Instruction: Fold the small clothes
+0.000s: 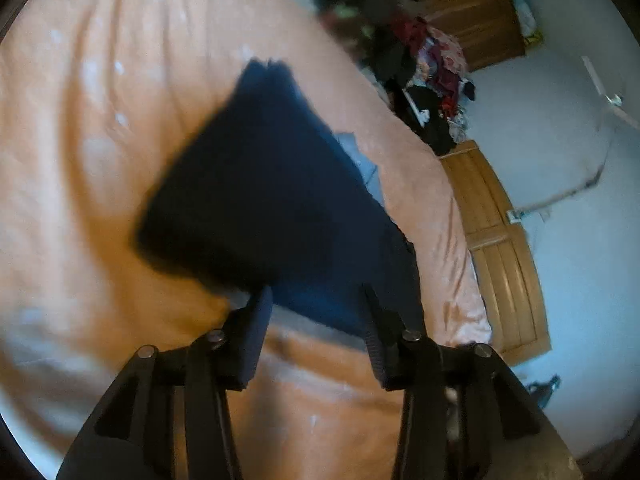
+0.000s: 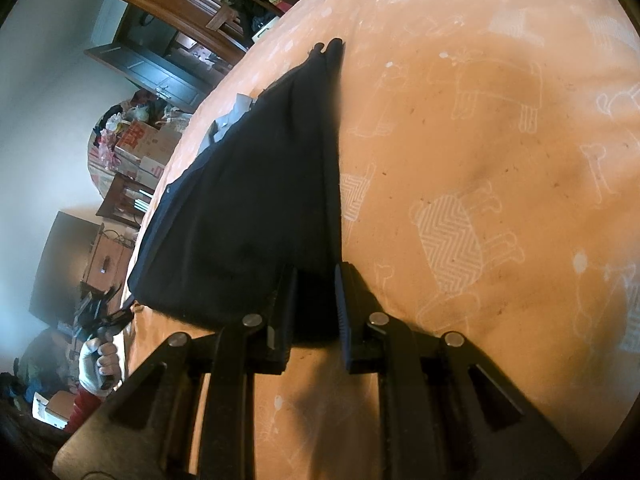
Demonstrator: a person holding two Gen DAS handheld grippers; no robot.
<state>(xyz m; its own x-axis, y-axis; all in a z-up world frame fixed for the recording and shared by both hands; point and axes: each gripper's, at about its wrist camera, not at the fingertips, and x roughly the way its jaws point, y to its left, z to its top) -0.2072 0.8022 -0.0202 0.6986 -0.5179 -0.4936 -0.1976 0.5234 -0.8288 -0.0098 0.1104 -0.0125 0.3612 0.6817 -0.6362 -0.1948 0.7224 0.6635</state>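
Although the dark navy garment (image 1: 256, 184) already looks doubled over on itself, with stacked edges along one side and a pale lining or label peeking out at its far edge, the folding does not seem finished. It lies on the peach bedspread (image 1: 80, 160), which is printed with white outline animals, roughly in the middle of the bed.

At the garment's near edge, the left gripper (image 1: 318, 304) has its jaws spread wide, with cloth lying between the tips; whether it is about to pinch or has just let go, I cannot tell. At the garment's near corner, the right gripper (image 2: 316, 280) has its jaws only partly open, the dark cloth sitting between them but apparently not clamped.

Judging by the shape, one fold is made and at least one more, plus squaring up, probably remains. Beyond the garment, past the far side of the bed, sits a heap of mixed clothes (image 1: 424, 76), perhaps more still to fold, beside a wooden bed frame (image 1: 500, 240).
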